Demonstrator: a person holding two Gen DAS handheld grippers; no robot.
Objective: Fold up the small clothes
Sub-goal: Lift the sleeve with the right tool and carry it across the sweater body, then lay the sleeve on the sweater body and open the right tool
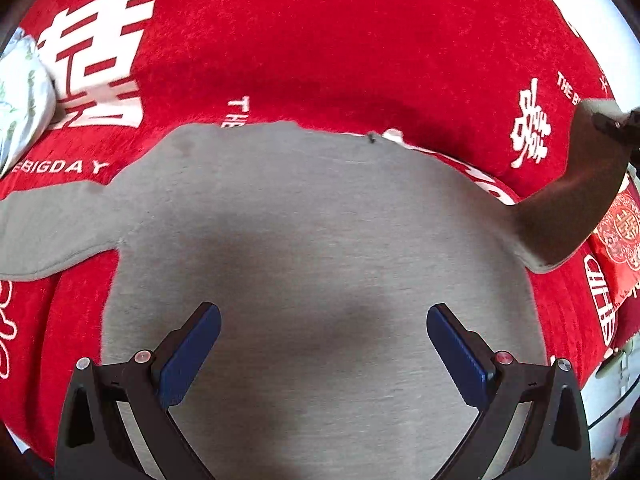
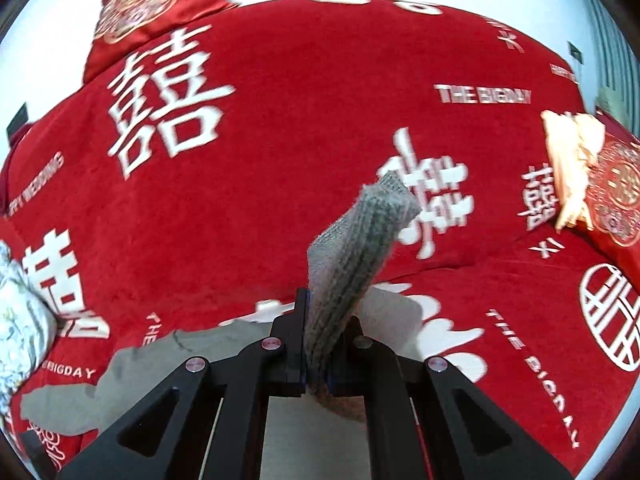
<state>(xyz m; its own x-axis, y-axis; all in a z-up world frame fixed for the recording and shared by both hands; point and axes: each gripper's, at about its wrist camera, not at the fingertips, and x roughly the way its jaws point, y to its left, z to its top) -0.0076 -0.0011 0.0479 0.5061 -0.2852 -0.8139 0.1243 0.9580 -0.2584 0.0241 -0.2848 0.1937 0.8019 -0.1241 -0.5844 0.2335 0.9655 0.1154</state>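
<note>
Red blanket (image 1: 320, 40): covering the whole work surface and printed with white characters; it is serving as the landmark for every entry below.
Grey top (image 1: 312, 240): lying flat, near the middle of the red blanket, directly under the left wrist camera; its far edge is running across the blanket print.
Left sleeve (image 1: 52, 232): lying spread out flat on the red blanket, not yet folded in.
Right sleeve (image 1: 576, 200): rising clear of the red blanket, its ribbed cuff (image 2: 360, 248) standing up out of the jaws in the right wrist view.
Right gripper (image 2: 316, 340): clamping tight on the cuff, jaws almost fully closed, carrying the sleeve above the blanket.
Left gripper (image 1: 322, 344): hanging above the body of the grey top with jaws spread wide and nothing between the blue pads (image 1: 192, 356).
Step in hand (judgement): folding the right sleeve inward across the body appears to be under way.
Advice: carrying the cuff low and straight across should keep the sleeve from twisting; laying it level with the shoulder line should give a square fold.
Advice: pressing the left gripper down on the body may stop it sliding on the blanket.
Risk: the body appears liable to bunch if the sleeve is pulled taut.
</note>
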